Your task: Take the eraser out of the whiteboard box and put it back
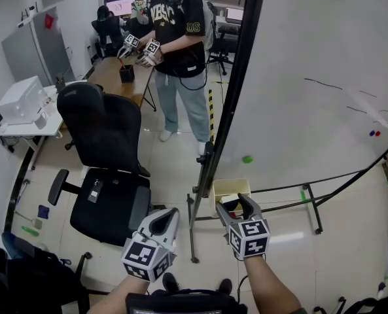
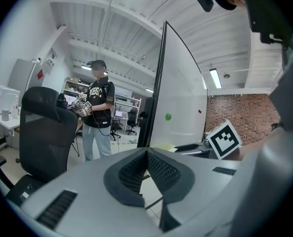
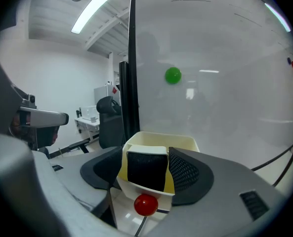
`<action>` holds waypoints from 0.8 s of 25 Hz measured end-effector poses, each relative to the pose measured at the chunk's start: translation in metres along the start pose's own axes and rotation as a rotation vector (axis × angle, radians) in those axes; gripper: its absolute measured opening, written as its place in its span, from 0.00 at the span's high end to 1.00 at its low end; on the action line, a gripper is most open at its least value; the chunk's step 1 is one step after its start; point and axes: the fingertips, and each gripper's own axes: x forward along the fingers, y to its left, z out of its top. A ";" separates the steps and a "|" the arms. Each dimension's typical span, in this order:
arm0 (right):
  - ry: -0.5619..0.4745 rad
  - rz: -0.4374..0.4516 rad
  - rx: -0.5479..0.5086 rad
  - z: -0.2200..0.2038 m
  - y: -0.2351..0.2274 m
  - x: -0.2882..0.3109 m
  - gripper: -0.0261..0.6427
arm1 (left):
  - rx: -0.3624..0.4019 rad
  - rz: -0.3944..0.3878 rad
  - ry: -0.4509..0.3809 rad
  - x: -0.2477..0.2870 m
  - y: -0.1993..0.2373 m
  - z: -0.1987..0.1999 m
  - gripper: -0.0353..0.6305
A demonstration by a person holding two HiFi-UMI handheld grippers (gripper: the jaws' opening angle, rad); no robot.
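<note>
The eraser (image 3: 146,169), a block with a black felt face and a white top, stands upright in the cream whiteboard box (image 3: 161,137) at the foot of the whiteboard (image 1: 311,77). My right gripper (image 3: 146,157) is open, with one jaw on each side of the eraser and the box's front wall. I see no squeeze on the eraser. From the head view the right gripper (image 1: 234,205) sits just in front of the box (image 1: 231,187). My left gripper (image 1: 169,213) hangs to its left, shut and empty, its tips (image 2: 147,153) pressed together.
A red ball (image 3: 146,205) sits just below the box's front. A green magnet (image 1: 246,159) sticks to the board. A black office chair (image 1: 105,149) stands to the left. A person (image 1: 177,38) with two grippers stands by a desk at the back. The board's metal legs (image 1: 192,227) stand beside the box.
</note>
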 end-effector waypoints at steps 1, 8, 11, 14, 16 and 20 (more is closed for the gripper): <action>0.001 -0.008 0.000 -0.001 0.000 0.002 0.48 | 0.000 0.000 0.003 0.000 0.002 -0.001 0.90; -0.008 -0.031 0.029 -0.005 0.000 0.006 0.52 | -0.007 0.007 0.018 -0.003 0.008 -0.006 0.90; -0.038 -0.028 0.047 0.003 -0.002 0.000 0.53 | 0.000 0.007 0.014 -0.006 0.005 -0.001 0.90; -0.095 -0.012 0.048 0.025 0.000 -0.014 0.53 | 0.005 0.010 -0.003 -0.009 0.001 0.010 0.90; -0.134 0.005 0.045 0.046 0.002 -0.029 0.53 | -0.003 0.010 -0.015 -0.012 -0.004 0.020 0.90; -0.218 0.051 0.062 0.091 0.005 -0.072 0.53 | 0.007 0.021 -0.048 -0.022 -0.020 0.046 0.90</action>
